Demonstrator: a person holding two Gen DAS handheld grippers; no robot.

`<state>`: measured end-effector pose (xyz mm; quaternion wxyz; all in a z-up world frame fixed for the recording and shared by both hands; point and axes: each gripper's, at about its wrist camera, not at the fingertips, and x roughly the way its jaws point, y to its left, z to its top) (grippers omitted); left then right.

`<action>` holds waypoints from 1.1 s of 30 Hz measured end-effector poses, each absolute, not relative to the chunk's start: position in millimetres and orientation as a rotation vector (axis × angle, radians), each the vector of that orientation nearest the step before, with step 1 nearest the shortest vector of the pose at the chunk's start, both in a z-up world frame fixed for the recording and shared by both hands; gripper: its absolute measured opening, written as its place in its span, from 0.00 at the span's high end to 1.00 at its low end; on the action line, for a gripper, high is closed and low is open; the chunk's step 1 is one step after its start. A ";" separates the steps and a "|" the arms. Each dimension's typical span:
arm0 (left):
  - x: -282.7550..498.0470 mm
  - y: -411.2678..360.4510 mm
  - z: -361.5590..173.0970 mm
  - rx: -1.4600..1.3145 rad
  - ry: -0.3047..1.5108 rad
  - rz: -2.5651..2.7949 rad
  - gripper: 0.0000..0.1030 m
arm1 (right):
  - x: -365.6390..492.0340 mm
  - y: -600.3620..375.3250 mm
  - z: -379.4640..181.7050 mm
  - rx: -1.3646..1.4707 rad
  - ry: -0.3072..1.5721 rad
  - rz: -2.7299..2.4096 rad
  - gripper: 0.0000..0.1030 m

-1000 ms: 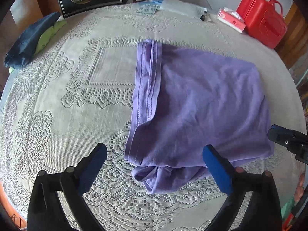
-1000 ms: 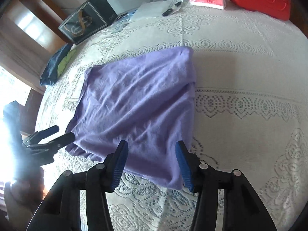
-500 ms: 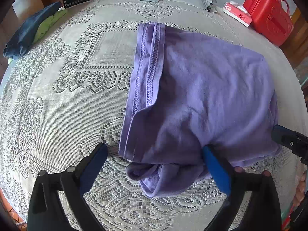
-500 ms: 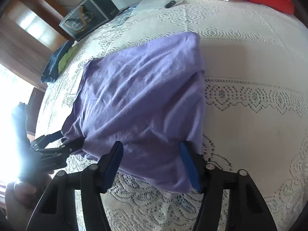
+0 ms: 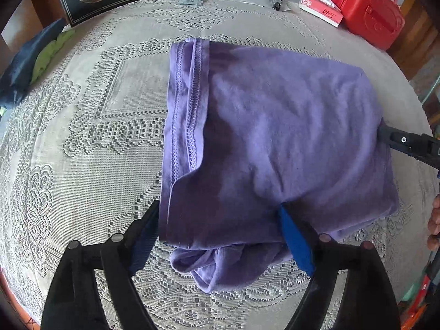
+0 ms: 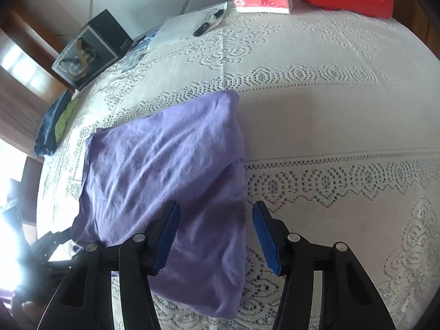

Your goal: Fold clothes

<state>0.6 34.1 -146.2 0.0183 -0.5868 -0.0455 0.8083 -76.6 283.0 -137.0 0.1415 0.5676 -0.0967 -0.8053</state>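
Now left gripper (image 5: pixel 220 236) jaws closing around purple garment (image 5: pixel 275 137); right gripper (image 6: pixel 216 236) jaws apart.

The purple garment (image 5: pixel 275 137) hides the left hand-held gripper's (image 5: pixel 220 236) pad tips — contact there cannot be told.

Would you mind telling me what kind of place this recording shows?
Probably a home dining or living room: a round table under a lace tablecloth, a tissue pack, and wooden furniture along a tiled wall.
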 end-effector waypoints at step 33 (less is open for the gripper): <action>4.6 18.7 -74.6 -1.607 -0.300 2.531 0.88 | -69.0 263.7 -94.3 1.478 -0.115 -2.356 0.97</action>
